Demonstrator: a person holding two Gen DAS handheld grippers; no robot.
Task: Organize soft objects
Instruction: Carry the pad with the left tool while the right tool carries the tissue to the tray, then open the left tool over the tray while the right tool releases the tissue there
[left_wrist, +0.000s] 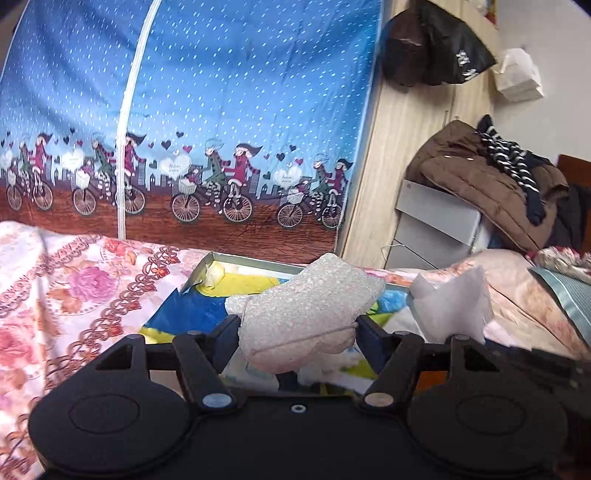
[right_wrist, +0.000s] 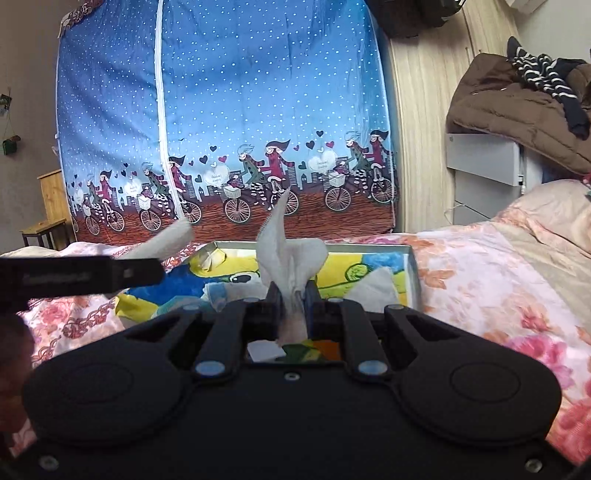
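Note:
My left gripper (left_wrist: 297, 334) is shut on a white foam piece (left_wrist: 306, 306), held above the near edge of a shallow tray (left_wrist: 255, 260) with a colourful cartoon lining. My right gripper (right_wrist: 291, 301) is shut on a white tissue (right_wrist: 286, 247) that sticks up from between the fingers, above the same tray (right_wrist: 412, 266). The tissue also shows in the left wrist view (left_wrist: 450, 306), at the right. The left gripper and its foam piece (right_wrist: 166, 240) show at the left of the right wrist view. Other white soft pieces (right_wrist: 375, 288) lie in the tray.
The tray lies on a bed with a pink floral cover (left_wrist: 74, 288). A blue fabric wardrobe (left_wrist: 221, 110) stands behind the bed. A grey cabinet (left_wrist: 436, 225) with a brown coat (left_wrist: 487, 177) on it stands at the right. A pillow (right_wrist: 546, 210) lies at the right.

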